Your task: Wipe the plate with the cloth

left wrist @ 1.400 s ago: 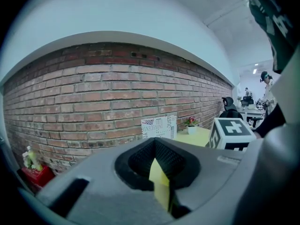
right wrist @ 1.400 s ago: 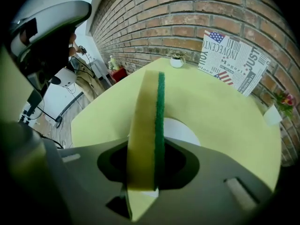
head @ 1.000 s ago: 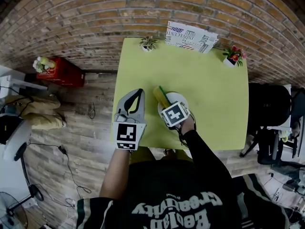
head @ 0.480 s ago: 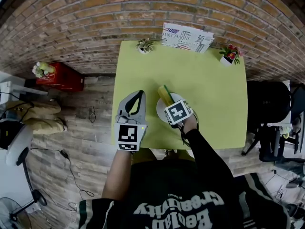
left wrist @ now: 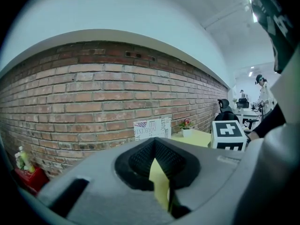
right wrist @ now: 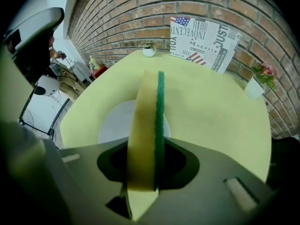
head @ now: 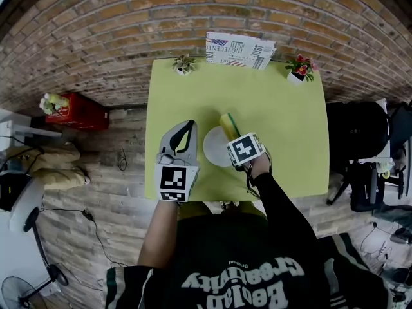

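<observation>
A white plate (head: 214, 146) lies on the yellow-green table (head: 283, 114), near its front edge. My right gripper (head: 233, 137) is shut on a yellow sponge with a green scouring side (head: 229, 124), held on edge over the plate's right rim. In the right gripper view the sponge (right wrist: 147, 116) stands upright between the jaws of the right gripper (right wrist: 143, 168), with the plate (right wrist: 115, 123) below and to the left. My left gripper (head: 187, 125) hovers left of the plate, shut and holding nothing. In the left gripper view, the left gripper (left wrist: 159, 172) shows only a thin slit.
A newspaper-print card (head: 239, 49) leans on the brick wall at the table's far edge, between a small plant pot (head: 183, 64) and a flower pot (head: 298, 67). A red crate (head: 76, 111) sits on the floor at left, a black chair (head: 357, 140) at right.
My right gripper has carried the sponge from over the plate's middle to its right side, so more of the plate shows. The left gripper has held its place.
</observation>
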Demonstrator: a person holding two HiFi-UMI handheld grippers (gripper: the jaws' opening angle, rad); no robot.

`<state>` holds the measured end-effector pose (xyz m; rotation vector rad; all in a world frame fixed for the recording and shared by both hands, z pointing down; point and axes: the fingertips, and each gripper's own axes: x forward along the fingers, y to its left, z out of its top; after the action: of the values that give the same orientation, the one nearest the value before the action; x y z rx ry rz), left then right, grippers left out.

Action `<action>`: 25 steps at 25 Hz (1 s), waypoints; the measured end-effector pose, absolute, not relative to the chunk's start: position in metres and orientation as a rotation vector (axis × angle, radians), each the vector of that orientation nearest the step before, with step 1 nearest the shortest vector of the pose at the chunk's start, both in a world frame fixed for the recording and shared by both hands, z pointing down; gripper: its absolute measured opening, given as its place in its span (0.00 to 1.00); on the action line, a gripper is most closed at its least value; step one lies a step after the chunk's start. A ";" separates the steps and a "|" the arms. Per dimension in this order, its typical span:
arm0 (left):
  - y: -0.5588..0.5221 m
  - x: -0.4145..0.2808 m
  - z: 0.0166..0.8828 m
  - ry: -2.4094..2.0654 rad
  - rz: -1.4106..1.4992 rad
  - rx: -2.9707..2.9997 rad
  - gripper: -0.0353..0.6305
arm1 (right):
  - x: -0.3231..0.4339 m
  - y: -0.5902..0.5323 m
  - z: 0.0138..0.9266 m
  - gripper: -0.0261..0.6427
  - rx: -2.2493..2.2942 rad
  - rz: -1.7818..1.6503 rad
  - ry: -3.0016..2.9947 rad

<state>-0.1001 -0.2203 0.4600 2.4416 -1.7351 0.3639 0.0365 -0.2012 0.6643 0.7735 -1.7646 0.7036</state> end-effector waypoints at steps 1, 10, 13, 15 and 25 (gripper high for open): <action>-0.222 -0.097 0.460 -1.729 0.364 2.447 0.06 | 0.041 -0.202 0.664 0.24 0.784 0.706 -1.758; -0.227 -0.075 0.459 -1.692 0.363 2.483 0.06 | 0.070 -0.201 0.665 0.24 0.831 0.755 -1.745; -0.227 -0.073 0.458 -1.691 0.359 2.483 0.06 | 0.072 -0.201 0.665 0.24 0.837 0.759 -1.746; -0.226 -0.072 0.457 -1.693 0.356 2.484 0.06 | 0.072 -0.201 0.666 0.24 0.834 0.755 -1.748; -0.220 -0.088 0.456 -1.728 0.352 2.458 0.06 | 0.035 -0.186 0.652 0.24 0.719 0.700 -1.816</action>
<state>-0.0878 -0.2201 0.4559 2.4579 -1.7278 0.3517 0.0352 -0.1860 0.6523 0.7190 -1.8159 0.7003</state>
